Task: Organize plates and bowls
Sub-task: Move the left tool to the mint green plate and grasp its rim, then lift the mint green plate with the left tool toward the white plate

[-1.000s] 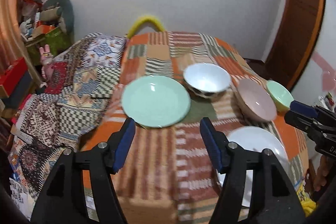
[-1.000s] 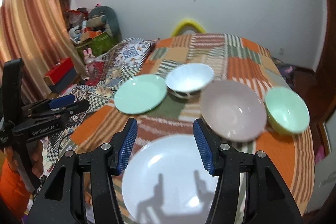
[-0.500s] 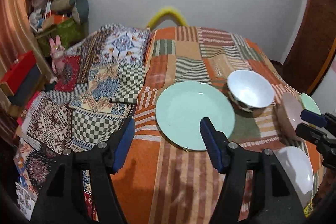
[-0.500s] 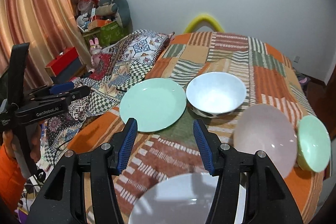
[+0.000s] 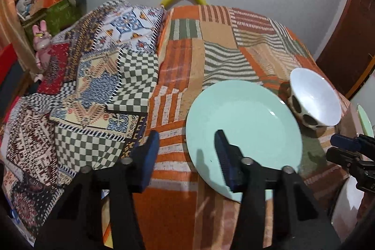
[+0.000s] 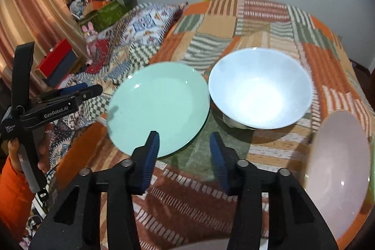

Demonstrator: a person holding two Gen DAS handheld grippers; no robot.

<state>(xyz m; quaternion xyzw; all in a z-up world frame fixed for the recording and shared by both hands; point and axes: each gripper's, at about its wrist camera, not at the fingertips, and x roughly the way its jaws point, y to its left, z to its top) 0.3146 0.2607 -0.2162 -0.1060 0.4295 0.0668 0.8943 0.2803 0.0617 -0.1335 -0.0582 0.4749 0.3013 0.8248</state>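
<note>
A bedroom: a bed (image 5: 222,43) under an orange patchwork cover carries the dishes, none stacked yet, so the sorting looks barely begun. The left tool (image 5: 186,154) is spread wide and empty, its right finger over the near rim of the green plate (image 5: 246,128). The right tool (image 6: 185,156) is also wide and empty, with that plate ahead to its left, the white bowl (image 6: 260,88) ahead to its right, and the pink bowl (image 6: 339,172) farther right. All remain to be gathered.

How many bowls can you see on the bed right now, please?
2 for certain: a white bowl in the middle beside the green plate, and a pink bowl at the right edge. A green sliver past it may be a third.
</note>
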